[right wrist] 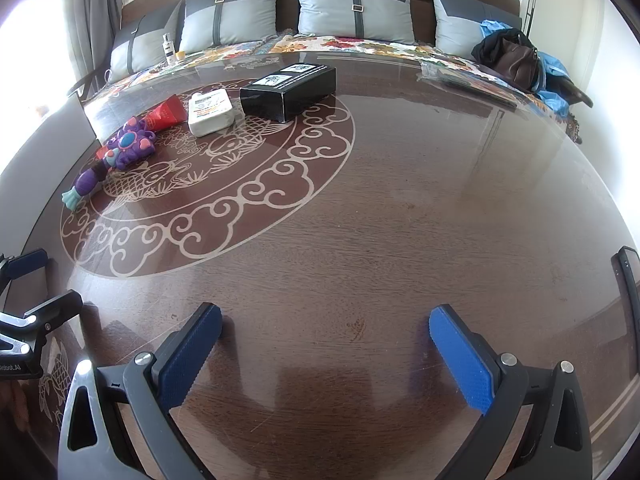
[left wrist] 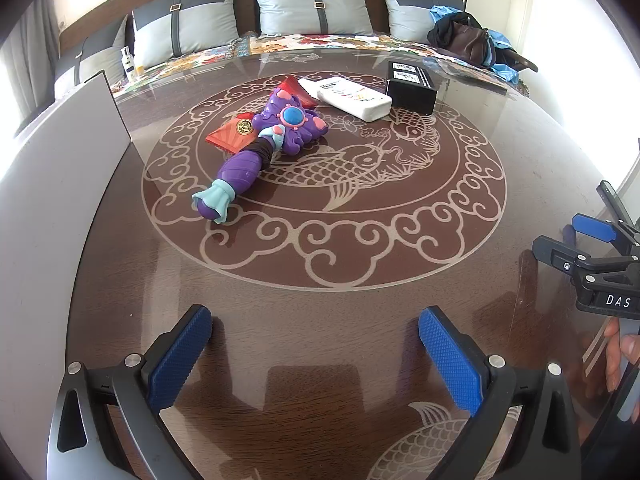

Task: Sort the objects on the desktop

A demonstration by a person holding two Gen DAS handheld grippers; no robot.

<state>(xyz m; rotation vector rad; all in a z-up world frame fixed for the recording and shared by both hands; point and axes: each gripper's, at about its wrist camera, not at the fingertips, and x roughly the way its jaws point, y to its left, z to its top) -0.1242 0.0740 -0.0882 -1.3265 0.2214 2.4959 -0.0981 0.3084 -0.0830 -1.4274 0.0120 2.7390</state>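
A purple toy wand (left wrist: 260, 148) lies on the brown glass-topped table (left wrist: 320, 320), over a red envelope (left wrist: 230, 134). Behind it lie a second red packet (left wrist: 298, 90), a white bottle (left wrist: 346, 98) on its side and a black box (left wrist: 412, 86). The right wrist view shows the toy (right wrist: 116, 156), the red packet (right wrist: 166, 116), the white bottle (right wrist: 210, 114) and the black box (right wrist: 288, 90) at far left. My left gripper (left wrist: 316, 344) is open and empty near the table's front. My right gripper (right wrist: 326, 344) is open and empty, also seen in the left wrist view (left wrist: 592, 248).
A grey board (left wrist: 60, 160) stands along the table's left edge. A sofa with grey cushions (left wrist: 312, 4), a small bottle (left wrist: 128, 62) and a dark bag (left wrist: 466, 40) sits behind the table. A flat plastic sleeve (right wrist: 468, 76) lies at the far right.
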